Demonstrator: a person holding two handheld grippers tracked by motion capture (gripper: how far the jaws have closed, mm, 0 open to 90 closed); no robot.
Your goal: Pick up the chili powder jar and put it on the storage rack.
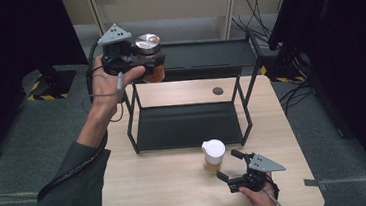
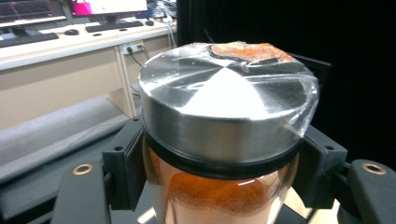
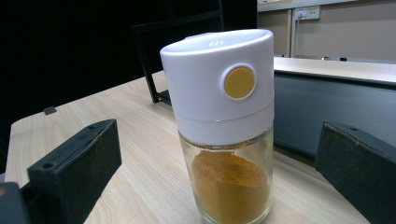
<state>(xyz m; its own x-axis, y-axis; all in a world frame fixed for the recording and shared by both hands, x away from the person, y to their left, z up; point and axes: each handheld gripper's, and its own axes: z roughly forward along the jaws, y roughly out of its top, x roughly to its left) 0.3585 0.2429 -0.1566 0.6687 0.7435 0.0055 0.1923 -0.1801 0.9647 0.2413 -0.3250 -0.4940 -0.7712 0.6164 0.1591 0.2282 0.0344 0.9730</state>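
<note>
**Left hand holds a spice jar over the rack; right waits by the shaker**

The person's left arm reaches forward and up from the near left corner of the table (image 1: 143, 187), sleeve to the wrist, hand bare. The left gripper (image 1: 140, 62) sits high, level with the top shelf of the black rack (image 1: 188, 125), its jaws pointing to the right across the rack's left end. They are clamped on the jar (image 1: 150, 58), one pad on each side just under the lid, so the jar hangs upright in the air above the rack's left edge, touching no shelf.

The jar is clear glass with orange-red powder inside and a wide brushed-metal lid (image 2: 224, 107). A loose clear film lies over the lid, and a smear of the powder sits under it at the far rim.

The right hand (image 1: 260, 196) rests low at the near right edge of the table. The right gripper (image 1: 229, 166) points left toward the shaker (image 1: 213, 155), its jaws spread wide and apart from it on both sides. The shaker stands upright on the table just in front of the rack: a glass body partly full of yellow-brown powder, a tall white cap (image 3: 219, 84) and a round yellow button on the cap's side.
</note>
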